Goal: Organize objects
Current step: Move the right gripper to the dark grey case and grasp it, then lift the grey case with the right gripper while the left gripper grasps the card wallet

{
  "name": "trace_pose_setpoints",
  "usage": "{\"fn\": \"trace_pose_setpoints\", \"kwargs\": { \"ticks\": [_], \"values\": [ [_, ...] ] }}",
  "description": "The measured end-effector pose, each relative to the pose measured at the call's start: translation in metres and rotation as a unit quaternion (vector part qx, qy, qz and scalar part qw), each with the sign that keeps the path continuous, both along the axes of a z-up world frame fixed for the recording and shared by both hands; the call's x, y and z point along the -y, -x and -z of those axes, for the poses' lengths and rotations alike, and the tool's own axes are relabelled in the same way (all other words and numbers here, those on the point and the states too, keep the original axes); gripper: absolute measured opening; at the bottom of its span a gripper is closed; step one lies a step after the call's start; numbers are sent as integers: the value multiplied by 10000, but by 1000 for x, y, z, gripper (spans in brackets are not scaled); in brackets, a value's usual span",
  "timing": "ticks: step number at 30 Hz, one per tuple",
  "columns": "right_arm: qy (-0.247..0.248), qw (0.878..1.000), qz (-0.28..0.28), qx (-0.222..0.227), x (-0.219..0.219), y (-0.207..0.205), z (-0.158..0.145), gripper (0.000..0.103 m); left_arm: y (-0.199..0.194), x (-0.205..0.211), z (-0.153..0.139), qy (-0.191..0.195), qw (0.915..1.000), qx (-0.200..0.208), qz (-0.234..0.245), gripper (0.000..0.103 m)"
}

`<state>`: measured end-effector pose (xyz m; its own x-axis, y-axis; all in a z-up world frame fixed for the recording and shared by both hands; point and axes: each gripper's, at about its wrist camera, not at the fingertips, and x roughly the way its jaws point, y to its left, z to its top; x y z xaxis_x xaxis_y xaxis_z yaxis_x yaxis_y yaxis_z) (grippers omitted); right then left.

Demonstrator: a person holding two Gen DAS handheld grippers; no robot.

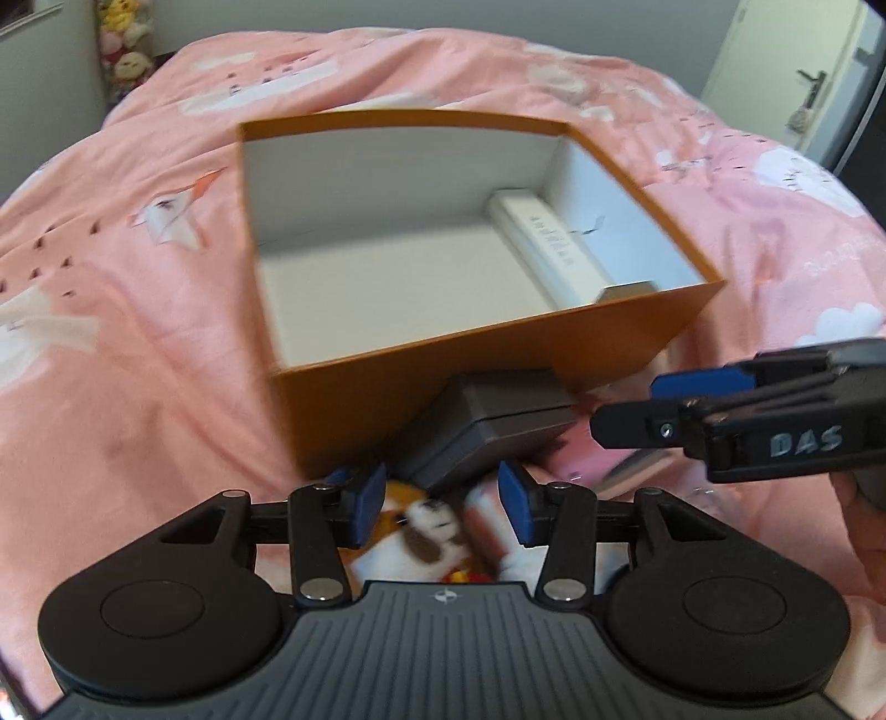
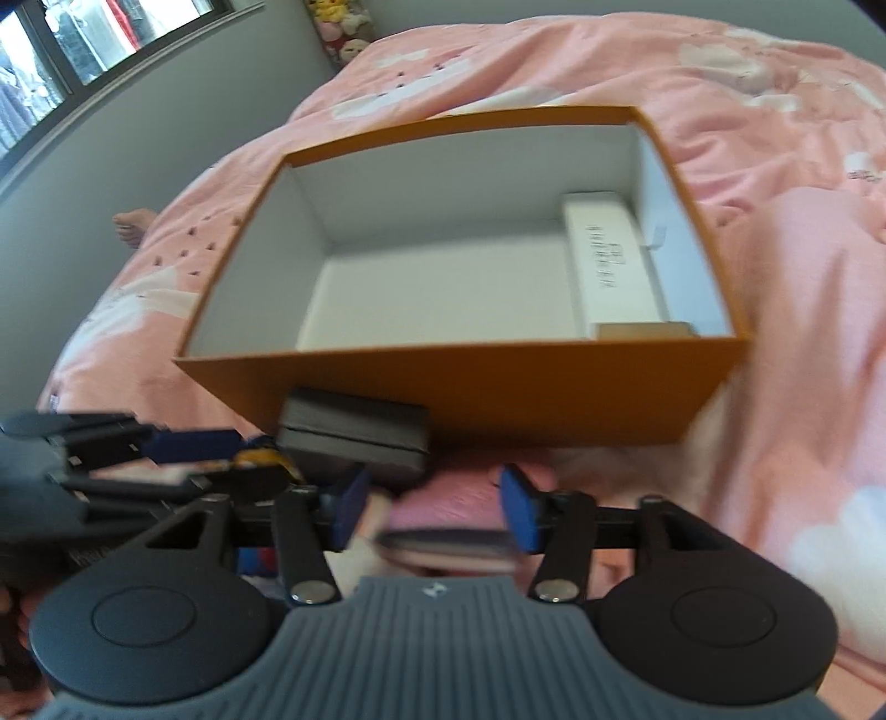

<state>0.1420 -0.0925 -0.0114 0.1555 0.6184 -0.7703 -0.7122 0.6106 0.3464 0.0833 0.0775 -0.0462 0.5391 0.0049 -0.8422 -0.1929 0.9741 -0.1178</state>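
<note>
An orange box [image 1: 487, 360] with a white inside stands open on the pink bedspread. A long white carton [image 1: 554, 249] and a small tan item [image 1: 626, 291] lie along its right wall. A dark grey box [image 1: 493, 421] leans against its near wall. My left gripper [image 1: 441, 504] is open just above a white, brown and orange plush dog [image 1: 426, 531], which lies between its fingers. My right gripper [image 2: 434, 512] is open over a flat pink item with a dark edge [image 2: 448, 526]. Each gripper shows in the other's view: the right gripper [image 1: 626, 407] and the left gripper [image 2: 255, 459].
The pink printed bedspread [image 1: 138, 332] lies all around the box. Soft toys [image 1: 124, 50] are stacked at the far left corner, by a grey wall. There is a door [image 1: 797, 72] at the far right and a window [image 2: 83, 44] at the left. A bare foot [image 2: 133, 224] rests at the bed's left edge.
</note>
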Motion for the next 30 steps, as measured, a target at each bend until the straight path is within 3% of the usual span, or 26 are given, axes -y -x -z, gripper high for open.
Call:
{"fn": "trace_pose_setpoints", "kwargs": {
  "ticks": [7, 14, 24, 30],
  "values": [
    [60, 9991, -310, -268, -44, -4, 5, 78, 6, -28, 0, 205, 9985, -59, -494, 53],
    [260, 9980, -327, -478, -67, -10, 19, 79, 8, -47, 7, 597, 9956, -155, -708, 53],
    [229, 9972, -268, -652, -68, -12, 26, 77, 10, -61, 10, 1129, 9896, -217, -860, 53],
    [50, 9981, -179, -585, -51, -8, 13, 77, 13, -61, 6, 1152, 9893, -194, -871, 53]
  ]
}}
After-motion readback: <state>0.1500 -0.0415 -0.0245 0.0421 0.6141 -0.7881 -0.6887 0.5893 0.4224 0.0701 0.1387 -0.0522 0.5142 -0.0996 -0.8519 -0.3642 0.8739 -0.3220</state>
